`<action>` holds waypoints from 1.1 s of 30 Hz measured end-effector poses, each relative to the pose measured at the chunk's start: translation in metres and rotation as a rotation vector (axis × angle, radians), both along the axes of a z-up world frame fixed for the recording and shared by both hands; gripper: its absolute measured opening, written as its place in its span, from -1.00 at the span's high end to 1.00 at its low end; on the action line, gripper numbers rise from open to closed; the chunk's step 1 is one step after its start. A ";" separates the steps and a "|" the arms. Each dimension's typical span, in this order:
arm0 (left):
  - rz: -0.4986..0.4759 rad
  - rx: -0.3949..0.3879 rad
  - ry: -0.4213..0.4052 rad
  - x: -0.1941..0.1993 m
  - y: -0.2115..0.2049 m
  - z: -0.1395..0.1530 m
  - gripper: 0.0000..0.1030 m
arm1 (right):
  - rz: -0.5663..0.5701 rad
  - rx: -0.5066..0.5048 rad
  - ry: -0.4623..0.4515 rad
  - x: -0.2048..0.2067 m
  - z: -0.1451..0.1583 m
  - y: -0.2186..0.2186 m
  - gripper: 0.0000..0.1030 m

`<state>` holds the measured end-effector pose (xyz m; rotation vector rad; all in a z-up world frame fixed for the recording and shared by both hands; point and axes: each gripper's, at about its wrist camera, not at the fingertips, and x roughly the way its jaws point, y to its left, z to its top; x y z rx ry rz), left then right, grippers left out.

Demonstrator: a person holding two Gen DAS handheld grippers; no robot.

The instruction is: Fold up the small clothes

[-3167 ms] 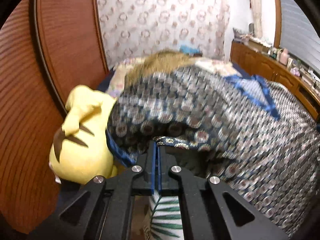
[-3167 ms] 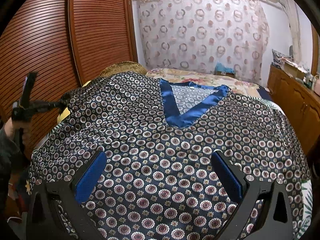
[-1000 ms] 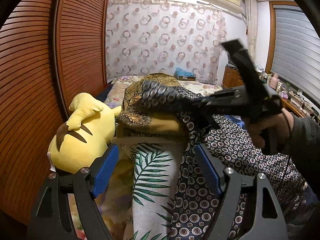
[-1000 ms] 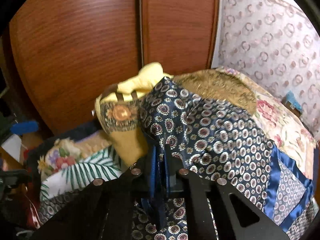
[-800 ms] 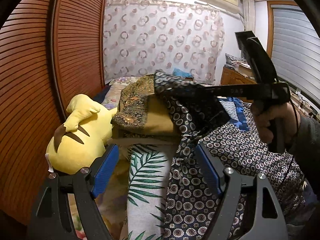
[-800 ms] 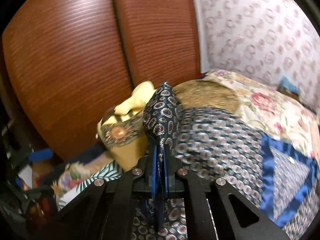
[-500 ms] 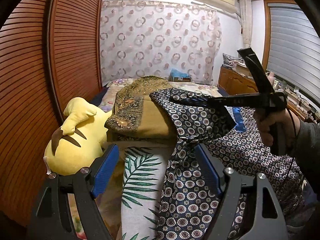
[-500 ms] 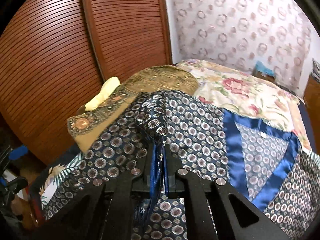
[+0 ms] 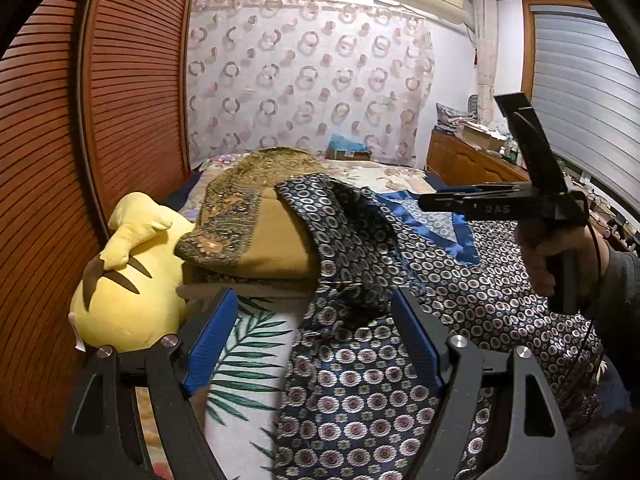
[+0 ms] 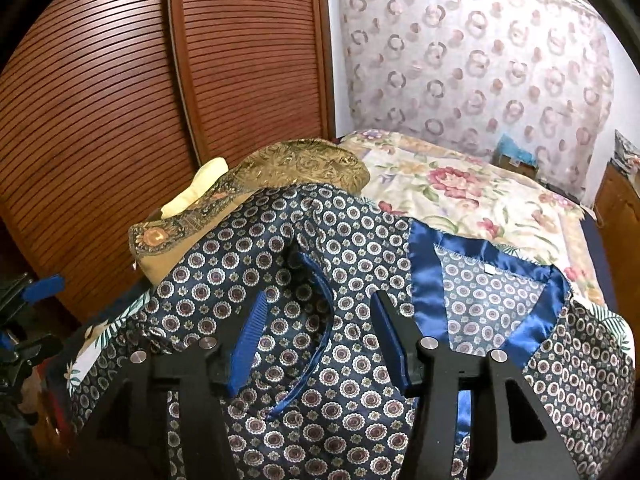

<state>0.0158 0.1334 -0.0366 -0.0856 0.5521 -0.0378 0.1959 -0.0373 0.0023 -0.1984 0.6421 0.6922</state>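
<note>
We note that the right gripper [image 10: 318,330] has just let go: half a second ago its jaws were clamped on a fold of the patterned garment [image 10: 360,360]; now they are opening, and the blue-edged sleeve hem lies loose between the pads without being pressed. The sleeve has been carried inward and dropped onto the body of the garment, near its left side. We judge that one sleeve fold is laid, though the cloth there is bunched and may need smoothing.

The left gripper [image 9: 310,338] hangs released with its jaws wide apart, above the near left edge of the garment, grasping nothing. In its view, the person's hand [image 9: 560,256] holds the right tool at the right.

The garment lies spread on the bed [image 10: 460,192], its blue V-neck toward the far right. The bed carries a floral cover; a palm-leaf cloth [image 9: 248,360] shows at the near left. A folded mustard cloth [image 9: 256,236] touches the garment's far left edge, with a yellow plush toy [image 9: 132,280] beside it. A slatted wooden wardrobe [image 10: 160,80] stands at the left, a ring-patterned curtain [image 9: 308,80] at the far end, and a wooden cabinet [image 9: 472,160] at the far right.
</note>
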 end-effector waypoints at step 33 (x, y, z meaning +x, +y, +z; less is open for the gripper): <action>-0.070 -0.005 0.037 0.025 -0.036 -0.008 -0.54 | -0.077 0.034 0.087 0.092 -0.021 -0.020 -0.08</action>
